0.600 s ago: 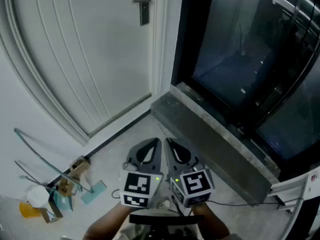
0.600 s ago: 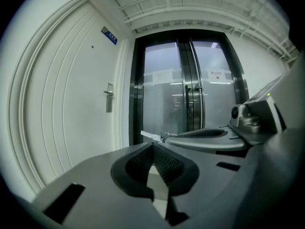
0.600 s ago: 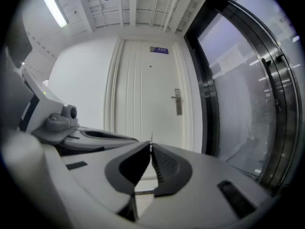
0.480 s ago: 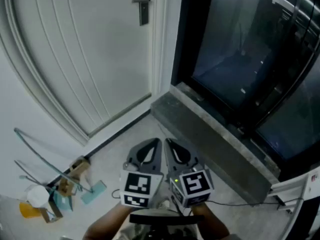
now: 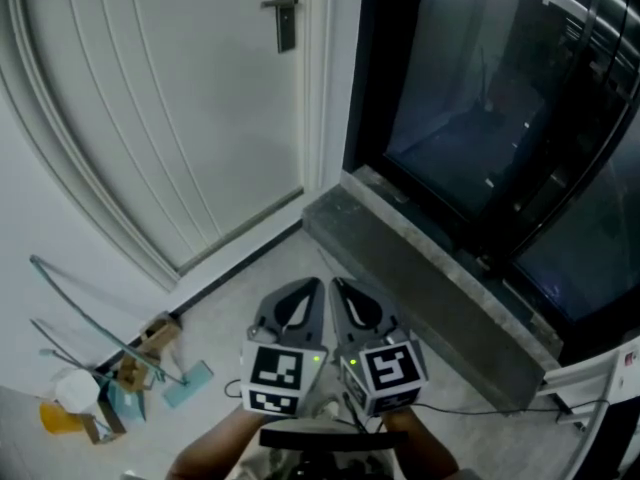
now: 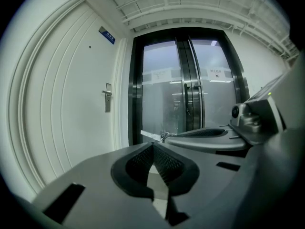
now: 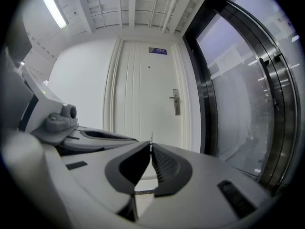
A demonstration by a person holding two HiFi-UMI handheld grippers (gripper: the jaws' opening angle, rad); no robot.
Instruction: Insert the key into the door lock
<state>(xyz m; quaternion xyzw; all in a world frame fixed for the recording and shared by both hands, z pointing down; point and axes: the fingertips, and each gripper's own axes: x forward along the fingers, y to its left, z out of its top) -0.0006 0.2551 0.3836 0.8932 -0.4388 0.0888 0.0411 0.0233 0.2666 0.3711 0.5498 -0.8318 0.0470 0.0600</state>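
Metal key [image 7: 151, 136], pinched in my right gripper [image 7: 151, 147], points forward toward the door lock [image 7: 176, 102], well ahead; left gripper [image 6: 153, 146] is closed on nothing.

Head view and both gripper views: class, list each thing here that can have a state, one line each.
door: closed
door handle: level, untouched
key: pinched in the right gripper, tip poking out
right gripper: shut on the key
left gripper: shut, empty
glass doors: closed

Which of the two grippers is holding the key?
The right gripper: the key sticks out from between its closed jaws, blade first. The left gripper is closed on nothing.
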